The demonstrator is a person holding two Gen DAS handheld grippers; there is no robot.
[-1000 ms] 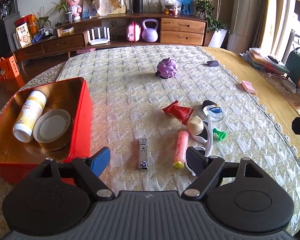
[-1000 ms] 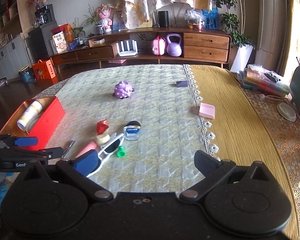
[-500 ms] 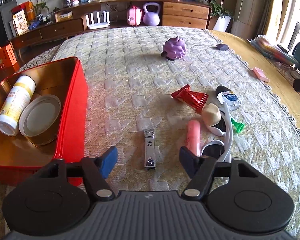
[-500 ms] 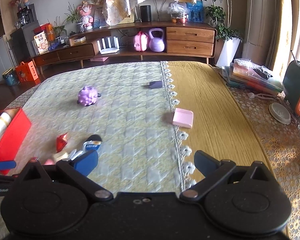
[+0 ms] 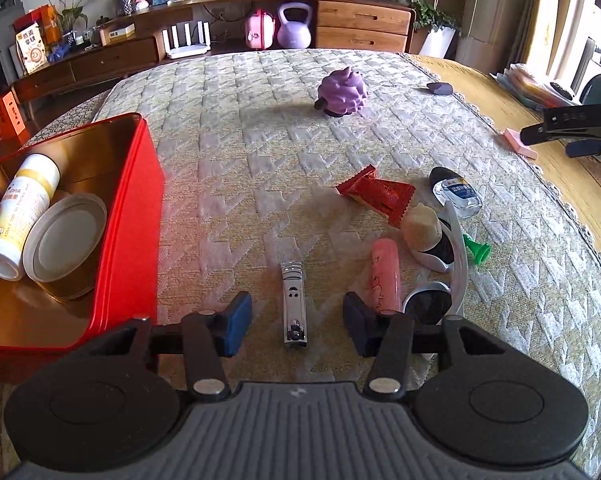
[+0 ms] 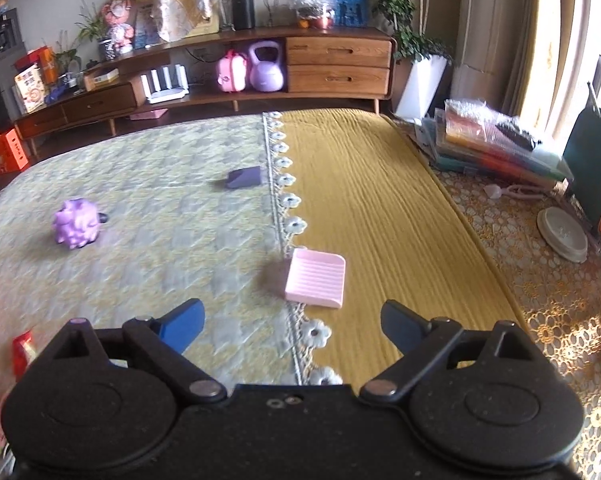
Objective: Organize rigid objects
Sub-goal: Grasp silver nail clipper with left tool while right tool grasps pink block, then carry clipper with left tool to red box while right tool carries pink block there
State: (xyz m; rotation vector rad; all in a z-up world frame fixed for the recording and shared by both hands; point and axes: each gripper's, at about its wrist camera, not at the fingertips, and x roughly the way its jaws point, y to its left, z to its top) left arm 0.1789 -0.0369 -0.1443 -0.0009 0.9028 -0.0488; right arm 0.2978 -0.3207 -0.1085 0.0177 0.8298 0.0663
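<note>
Between the left gripper's (image 5: 296, 324) two blue pads lies one shiny steel nail clipper (image 5: 293, 305) on the quilted cloth, untouched; the jaws, half open, have just been closing. At nine o'clock stands one red metal tin (image 5: 140, 216). Wide open, the right gripper (image 6: 292, 320) holds nothing, its jaws just closing slightly; one ribbed pink plastic tray (image 6: 316, 282) lies at twelve o'clock.

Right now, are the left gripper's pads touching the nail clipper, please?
Apart. The left wrist view shows bare cloth between the nail clipper and each closing pad of the left gripper.
</note>
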